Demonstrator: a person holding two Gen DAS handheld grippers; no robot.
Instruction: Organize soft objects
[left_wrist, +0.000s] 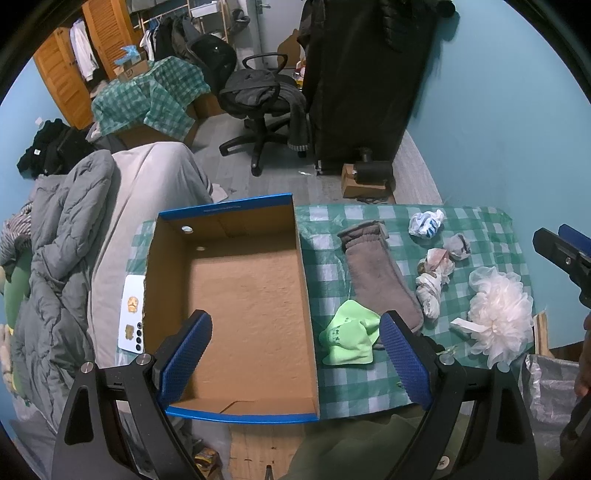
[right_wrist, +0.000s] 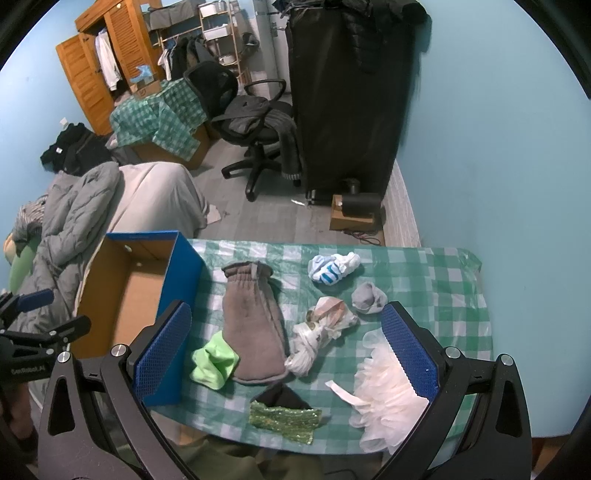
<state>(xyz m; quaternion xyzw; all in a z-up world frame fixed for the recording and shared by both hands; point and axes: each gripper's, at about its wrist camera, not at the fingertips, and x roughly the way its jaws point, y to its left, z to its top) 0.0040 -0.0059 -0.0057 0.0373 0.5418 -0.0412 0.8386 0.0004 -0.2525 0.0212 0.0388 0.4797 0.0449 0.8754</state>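
Observation:
An empty blue cardboard box (left_wrist: 236, 295) (right_wrist: 125, 295) sits at the table's left. Right of it lie a grey mitt (left_wrist: 380, 273) (right_wrist: 255, 321), a light green cloth (left_wrist: 351, 336) (right_wrist: 214, 363), a white knotted cloth (left_wrist: 432, 291) (right_wrist: 314, 339), a blue-white sock ball (left_wrist: 424, 223) (right_wrist: 332, 269), a grey sock ball (left_wrist: 457, 246) (right_wrist: 367, 297), a white bath pouf (left_wrist: 502, 314) (right_wrist: 388, 398) and a green sequin pouch (right_wrist: 284, 419). My left gripper (left_wrist: 295, 354) is open above the box's near end. My right gripper (right_wrist: 288, 350) is open above the cloths.
The table carries a green checked cover (right_wrist: 436, 280). A phone (left_wrist: 131, 314) lies left of the box. A bed with a grey duvet (left_wrist: 70, 236) is on the left. An office chair (left_wrist: 262, 107) and a black wardrobe (left_wrist: 369, 81) stand beyond the table.

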